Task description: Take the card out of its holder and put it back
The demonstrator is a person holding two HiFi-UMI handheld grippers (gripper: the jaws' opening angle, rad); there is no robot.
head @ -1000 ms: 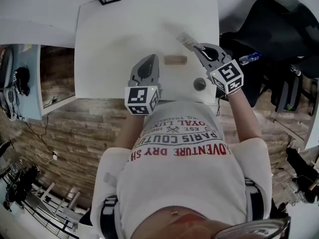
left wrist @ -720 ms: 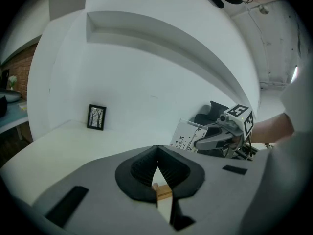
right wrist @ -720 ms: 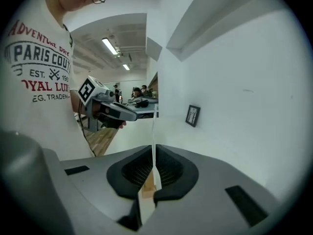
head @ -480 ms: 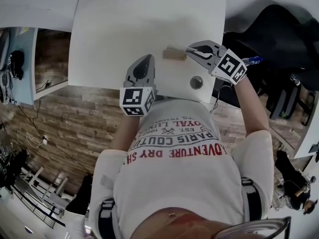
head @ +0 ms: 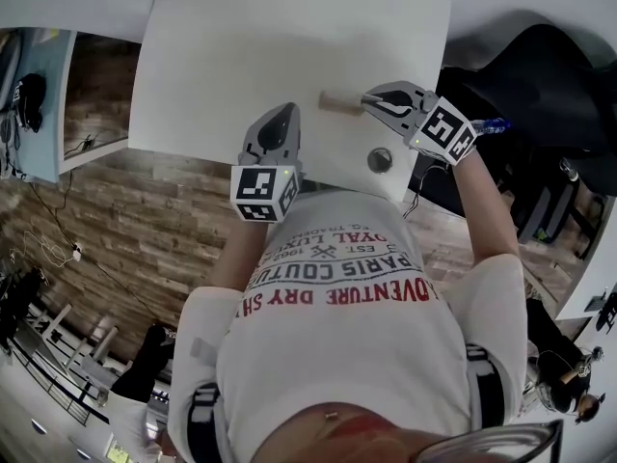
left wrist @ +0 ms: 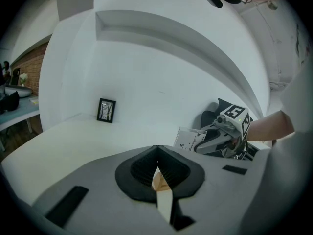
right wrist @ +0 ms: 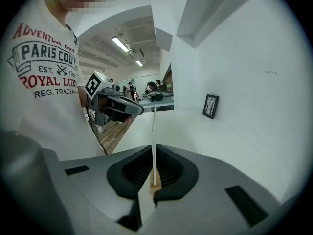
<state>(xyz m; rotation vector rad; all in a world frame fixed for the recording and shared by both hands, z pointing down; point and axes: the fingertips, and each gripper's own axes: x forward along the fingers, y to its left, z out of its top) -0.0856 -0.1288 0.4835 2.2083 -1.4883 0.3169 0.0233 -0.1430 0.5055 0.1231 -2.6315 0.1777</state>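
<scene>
Card (left wrist: 190, 139) is sitting clamped between the almost closed jaws of the right tool (right wrist: 154, 153), rising toward 12 o'clock from the pads. In the head view that tool is reaching over the counter (head: 241, 46) toward 9 o'clock, its tip lying just beside the holder (head: 337, 101), a small wooden block at the tool's 9 o'clock; whether card and holder are touching I cannot tell. The left tool (head: 282, 116) is pointing to 12 o'clock with jaws together, gripping nothing, the holder lying apart at its 2 o'clock. The right gripper view is showing the card edge-on, a thin white line; the left gripper view is showing its white face with small dark marks. Only the gripper views are showing a frame (left wrist: 106, 110) standing at the counter's far edge.
</scene>
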